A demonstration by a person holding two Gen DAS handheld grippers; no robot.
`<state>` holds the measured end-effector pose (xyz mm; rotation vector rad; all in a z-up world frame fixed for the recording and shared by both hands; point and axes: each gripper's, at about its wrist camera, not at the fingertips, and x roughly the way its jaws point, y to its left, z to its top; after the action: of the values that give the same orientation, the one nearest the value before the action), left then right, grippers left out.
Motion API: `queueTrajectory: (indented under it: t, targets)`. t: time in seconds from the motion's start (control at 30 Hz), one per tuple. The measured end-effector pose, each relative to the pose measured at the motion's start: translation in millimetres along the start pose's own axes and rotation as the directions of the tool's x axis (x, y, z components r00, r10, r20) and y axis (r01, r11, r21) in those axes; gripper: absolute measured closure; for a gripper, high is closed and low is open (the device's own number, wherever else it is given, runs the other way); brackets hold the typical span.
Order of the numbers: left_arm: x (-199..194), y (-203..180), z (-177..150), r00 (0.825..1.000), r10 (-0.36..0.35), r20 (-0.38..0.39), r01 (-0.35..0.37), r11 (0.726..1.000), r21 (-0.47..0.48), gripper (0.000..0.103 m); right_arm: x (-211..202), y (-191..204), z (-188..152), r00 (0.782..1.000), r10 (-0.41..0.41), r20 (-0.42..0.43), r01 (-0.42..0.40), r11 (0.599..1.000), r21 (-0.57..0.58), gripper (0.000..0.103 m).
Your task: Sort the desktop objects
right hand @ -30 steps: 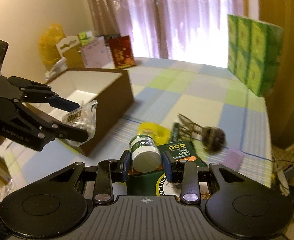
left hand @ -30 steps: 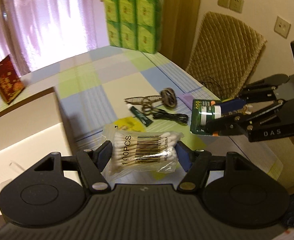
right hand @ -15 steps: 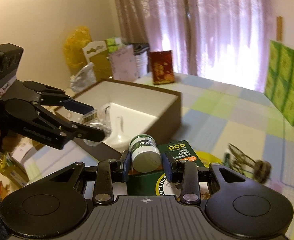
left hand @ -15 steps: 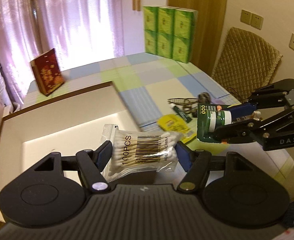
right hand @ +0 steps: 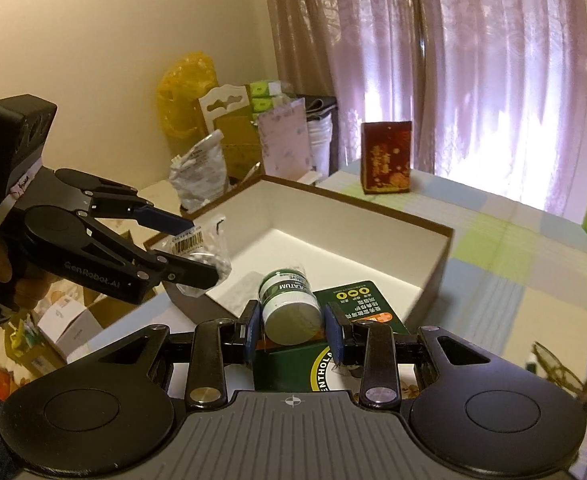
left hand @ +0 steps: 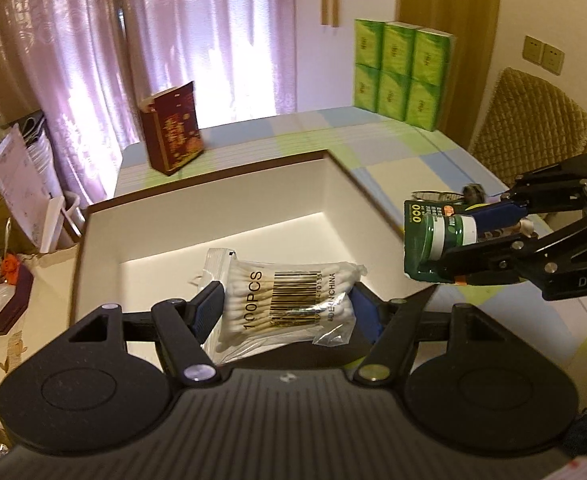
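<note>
A: Both grippers have swung from the clutter toward the box since a second ago; the open box (left hand: pixel 213 216) now fills mid-frame in the left wrist view, where earlier only its corner showed at the left edge.

B: Left gripper (left hand: pixel 285 304) state?

A: Jaws closed partway on the bag of cotton swabs (left hand: pixel 289 300), blue pads pressing both ends. Bag hangs low-centre in frame, over the near part of the box interior. From the right wrist view the same gripper (right hand: pixel 189 252) sits at mid-left, bag at the box's near corner.

B: Right gripper (right hand: pixel 293 328)?

A: Jaws pinched on a small green-and-white ointment jar mounted on its green backing card (right hand: pixel 349 304). In the left wrist view it appears at mid-right, just outside the box's right wall, above the chequered tablecloth (left hand: pixel 433 160).

B: Progress?

A: Judgement: two items lifted, neither released. Box floor looks nearly bare; a faint small thing near the bag's left edge, too blurred to name. Left behind at lower right of the right wrist view: folded spectacles (right hand: pixel 553 364) and a dark round object beside them. Other small items may remain, hidden now.

B: So early-to-middle stage.

A: Agreed. Both drops pending, then at least the spectacles to fetch.
</note>
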<state>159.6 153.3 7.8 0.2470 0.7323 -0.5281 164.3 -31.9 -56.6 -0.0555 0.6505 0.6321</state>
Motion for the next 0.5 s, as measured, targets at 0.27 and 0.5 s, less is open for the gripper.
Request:
queueTrajectory:
  t: [0.27,0.5]
  targets:
    - [16,41,6,1.000,0.023,-0.002,-0.023,1.000,-0.004,0.038,42,8,23,1.000,-0.010,0.011,0.010,1.000,-0.021,0.071]
    - [40,65,16,0.999,0.030,-0.023,-0.030,1.000,-0.009,0.038,72,-2,37,0.999,-0.034,-0.011,0.034,0.999,-0.016,0.071]
